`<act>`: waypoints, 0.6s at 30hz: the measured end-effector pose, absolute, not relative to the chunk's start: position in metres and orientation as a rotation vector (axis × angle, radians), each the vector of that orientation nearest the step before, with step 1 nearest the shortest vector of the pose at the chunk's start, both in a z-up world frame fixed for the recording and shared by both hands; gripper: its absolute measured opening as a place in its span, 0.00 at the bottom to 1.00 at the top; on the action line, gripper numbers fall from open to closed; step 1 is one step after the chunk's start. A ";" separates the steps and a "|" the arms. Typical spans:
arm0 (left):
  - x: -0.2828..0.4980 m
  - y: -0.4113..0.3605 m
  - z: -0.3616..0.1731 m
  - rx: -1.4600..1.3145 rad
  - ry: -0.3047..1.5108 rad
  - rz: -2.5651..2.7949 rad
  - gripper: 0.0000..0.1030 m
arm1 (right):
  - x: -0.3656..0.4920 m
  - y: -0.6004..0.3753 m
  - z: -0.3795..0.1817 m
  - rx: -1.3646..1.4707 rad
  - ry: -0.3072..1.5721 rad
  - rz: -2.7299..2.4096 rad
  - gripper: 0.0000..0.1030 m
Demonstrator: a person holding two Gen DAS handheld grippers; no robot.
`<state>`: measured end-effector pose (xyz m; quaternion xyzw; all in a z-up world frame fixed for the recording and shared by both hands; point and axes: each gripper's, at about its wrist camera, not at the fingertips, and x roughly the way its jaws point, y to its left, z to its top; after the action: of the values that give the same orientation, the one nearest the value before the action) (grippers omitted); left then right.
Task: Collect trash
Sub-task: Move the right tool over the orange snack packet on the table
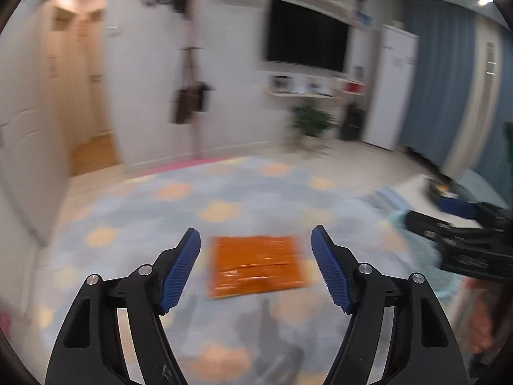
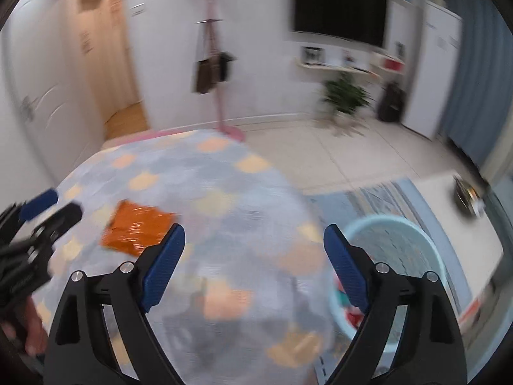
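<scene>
An orange foil wrapper [image 1: 256, 264] lies flat on a grey-blue cover with orange patches [image 1: 224, 192]. My left gripper [image 1: 256, 237] is open and empty, its blue fingers either side of the wrapper, above it. The wrapper also shows in the right wrist view [image 2: 136, 229], left of my right gripper [image 2: 255, 235], which is open and empty. A light blue bin [image 2: 397, 247] stands to the right of the patterned cover, with colourful bits inside. The right gripper body shows at the right of the left wrist view [image 1: 465, 243].
Both views are motion-blurred. A white table [image 2: 449, 211] with a dark object stands beyond the bin. A pink coat stand with bags [image 2: 213, 73], a potted plant [image 2: 346, 94] and a wall TV [image 2: 340, 9] are at the far wall. A tiled floor lies between.
</scene>
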<state>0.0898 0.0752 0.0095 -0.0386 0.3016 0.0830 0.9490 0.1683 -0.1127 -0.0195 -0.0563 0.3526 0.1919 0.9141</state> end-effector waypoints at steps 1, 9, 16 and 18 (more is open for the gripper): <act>0.086 0.088 0.007 -0.084 0.608 0.207 0.68 | 0.165 -0.096 -0.020 -0.136 0.725 0.435 0.85; 0.066 0.167 -0.023 -0.225 0.638 0.361 0.68 | 0.168 -0.008 -0.052 -0.187 0.835 0.601 0.88; 0.063 0.181 -0.036 -0.266 0.615 0.380 0.70 | 0.178 0.020 -0.083 -0.201 0.905 0.600 0.88; 0.060 0.181 -0.041 -0.275 0.606 0.391 0.70 | 0.182 0.019 -0.090 -0.177 0.931 0.607 0.88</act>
<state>0.0601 0.1808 -0.0414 -0.1341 0.2956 0.1907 0.9264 0.1820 0.0189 -0.0904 -0.0837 0.4413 0.2878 0.8458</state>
